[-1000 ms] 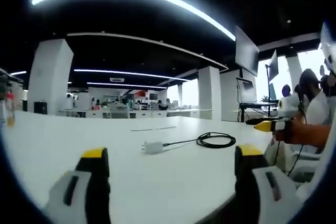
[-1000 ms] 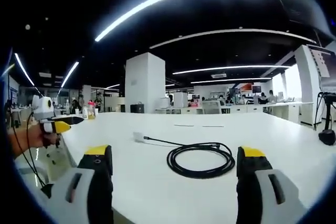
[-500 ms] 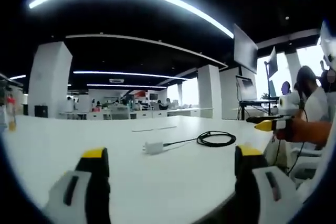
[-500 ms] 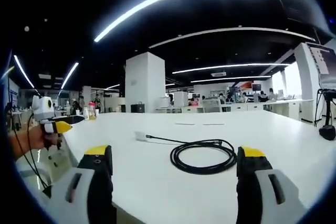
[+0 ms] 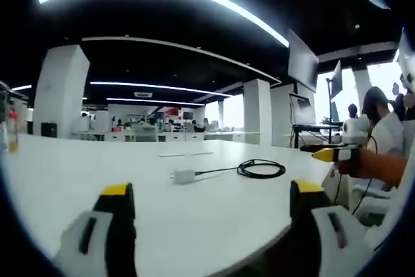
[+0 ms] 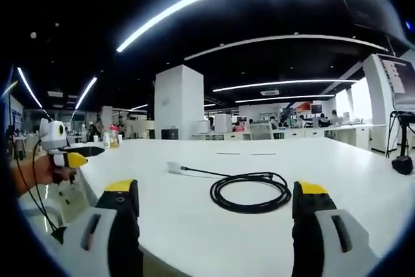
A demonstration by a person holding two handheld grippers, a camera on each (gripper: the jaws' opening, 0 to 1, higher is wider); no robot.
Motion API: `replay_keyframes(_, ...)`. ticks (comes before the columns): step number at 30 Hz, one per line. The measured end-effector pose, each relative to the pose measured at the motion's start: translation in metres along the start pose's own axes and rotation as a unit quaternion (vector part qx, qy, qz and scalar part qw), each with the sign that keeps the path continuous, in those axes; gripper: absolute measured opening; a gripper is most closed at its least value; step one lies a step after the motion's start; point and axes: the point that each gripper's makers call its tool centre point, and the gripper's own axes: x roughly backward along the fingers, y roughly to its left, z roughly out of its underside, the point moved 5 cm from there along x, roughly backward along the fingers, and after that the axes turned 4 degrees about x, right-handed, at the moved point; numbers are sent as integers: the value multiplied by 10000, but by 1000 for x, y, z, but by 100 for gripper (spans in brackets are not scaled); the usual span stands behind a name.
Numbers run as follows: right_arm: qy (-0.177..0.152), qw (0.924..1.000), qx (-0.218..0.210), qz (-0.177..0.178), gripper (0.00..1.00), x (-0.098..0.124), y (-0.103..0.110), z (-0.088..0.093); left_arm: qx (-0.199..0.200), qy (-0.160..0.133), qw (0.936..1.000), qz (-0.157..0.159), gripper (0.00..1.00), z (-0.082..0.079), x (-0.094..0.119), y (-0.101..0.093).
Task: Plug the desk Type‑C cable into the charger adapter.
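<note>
Now both my left tool [image 5: 206,199] and right tool [image 6: 211,196] gape wide, holding nothing. Black cable [image 6: 249,191] lies coiled on the bench [image 6: 194,225], touching the white adapter [image 5: 184,176].

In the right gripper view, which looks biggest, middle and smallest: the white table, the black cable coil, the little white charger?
1. white table
2. black cable coil
3. white charger, though it lies farther from the camera, which shrinks it a bit.

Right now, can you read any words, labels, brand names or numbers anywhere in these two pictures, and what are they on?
None can be read.
White charger adapter: no marking visible.
Black cable: no print visible.
Far wall signs: too blurred.
Bottles at the table's far edge: labels too small.
</note>
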Motion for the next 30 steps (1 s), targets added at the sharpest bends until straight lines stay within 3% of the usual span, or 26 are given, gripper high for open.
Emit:
replay_keyframes(20,18,10000,86,-11,100,-1,5,0,-86,-17,10000,32,100,-1,7,-6)
replay_keyframes(30,8,10000,98,13,100,1,2,0,33,-183,9998,-38,100,-6,14,-2)
